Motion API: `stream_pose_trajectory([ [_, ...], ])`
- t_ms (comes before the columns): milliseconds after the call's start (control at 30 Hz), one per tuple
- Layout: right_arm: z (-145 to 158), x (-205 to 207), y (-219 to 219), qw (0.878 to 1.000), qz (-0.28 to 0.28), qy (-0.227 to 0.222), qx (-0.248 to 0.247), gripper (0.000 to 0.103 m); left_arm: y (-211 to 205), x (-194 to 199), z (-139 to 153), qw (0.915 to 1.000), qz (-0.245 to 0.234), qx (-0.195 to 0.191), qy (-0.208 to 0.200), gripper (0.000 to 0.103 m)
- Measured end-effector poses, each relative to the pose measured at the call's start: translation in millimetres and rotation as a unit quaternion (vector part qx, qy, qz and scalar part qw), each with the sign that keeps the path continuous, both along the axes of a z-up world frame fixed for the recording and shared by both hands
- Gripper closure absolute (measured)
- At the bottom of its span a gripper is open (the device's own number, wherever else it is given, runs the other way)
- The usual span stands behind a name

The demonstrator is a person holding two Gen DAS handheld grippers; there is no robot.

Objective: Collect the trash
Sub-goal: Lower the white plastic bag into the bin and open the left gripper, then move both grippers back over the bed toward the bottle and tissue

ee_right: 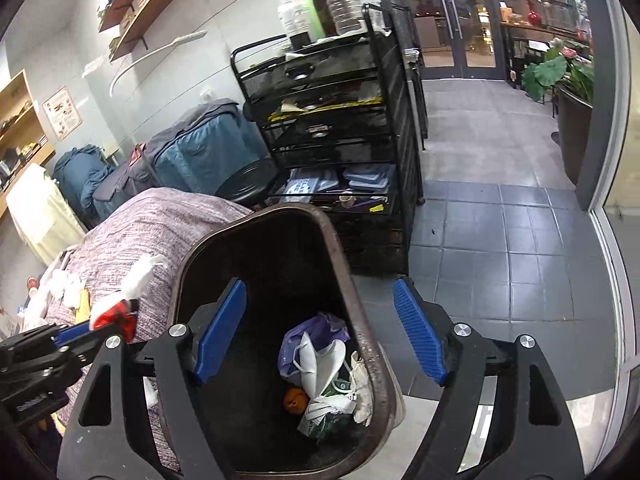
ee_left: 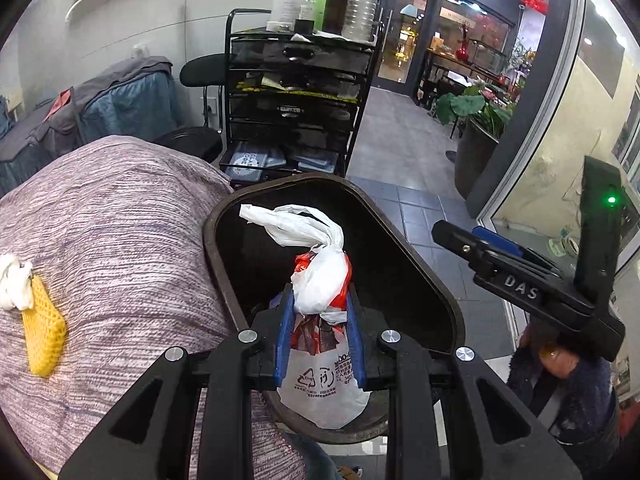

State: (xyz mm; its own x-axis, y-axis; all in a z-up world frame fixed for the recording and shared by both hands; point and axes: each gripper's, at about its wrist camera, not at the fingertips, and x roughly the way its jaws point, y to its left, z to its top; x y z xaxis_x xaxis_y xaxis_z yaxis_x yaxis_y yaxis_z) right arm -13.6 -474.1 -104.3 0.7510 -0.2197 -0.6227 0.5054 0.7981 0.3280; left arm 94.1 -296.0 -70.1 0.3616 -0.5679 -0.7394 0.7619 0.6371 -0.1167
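Left wrist view first: the left gripper (ee_left: pixel 320 320) has its blue pads clamped on the neck of a knotted white-and-red plastic bag (ee_left: pixel 320 280), and that bag hangs right over the mouth of the dark brown plastic trash bin (ee_left: pixel 216 264). That's the relation that matters: bag directly above the opening, its long axis running from the printed belly near the camera up to the twisted white tails at twelve o'clock. By my reading, a simple release should let it fall inside; no sideways carry looks needed. The gripper is tipped downward into the bin.

Over at three o'clock, the right gripper (ee_left: pixel 452 232) sits off the bin's right side, held in a hand in a fuzzy dark sleeve (ee_left: pixel 560 364). From the right wrist view its jaws stand wide apart with nothing between them, straddling the bin's rim (ee_right: pixel 376 344), also angled down. So the left hand is the one placed for the drop.

Down in the bin: crumpled white and purple bags (ee_right: pixel 320 352) already lie at the bottom, plus a small orange lump, possibly fruit, hard to say.

Further out at nine o'clock, a yellow foam net sleeve (ee_left: pixel 42 332) and a white wad of tissue (ee_left: pixel 14 280) rest on the mauve knitted cover (ee_left: pixel 120 240), still to be picked up. Beyond, at twelve, a black mesh drawer trolley (ee_left: pixel 296 92).
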Motion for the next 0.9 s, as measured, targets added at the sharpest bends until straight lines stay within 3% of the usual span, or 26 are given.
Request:
stream_pose_trajectory([
  [267, -1, -8, -7, 1.000, -0.012, 0.005, 0.003, 0.026, -15, 4, -10, 0.9998, -0.008, 0.008, 0.014, 0.079],
  [367, 0, -9, -7, 1.000, -0.015, 0.004, 0.004, 0.026, -16, 5, -13, 0.9999, -0.006, 0.011, 0.011, 0.073],
  [467, 1, -10, -8, 1.000, -0.017, 0.003, 0.003, 0.026, -14, 2, -14, 0.9999, -0.007, 0.015, 0.000, 0.053],
  [533, 1, -10, -8, 1.000, -0.018, 0.002, 0.003, 0.025, -13, 2, -13, 0.9999, -0.003, 0.009, -0.005, 0.033],
  [733, 3, -10, -5, 1.000, -0.018, 0.002, 0.004, 0.023, -9, 0, -6, 0.9997, -0.001, -0.007, -0.021, 0.016],
  [900, 6, -10, -4, 1.000, -0.018, -0.005, 0.006, 0.022, -1, -4, 3, 0.9991, 0.004, -0.020, -0.037, 0.011],
])
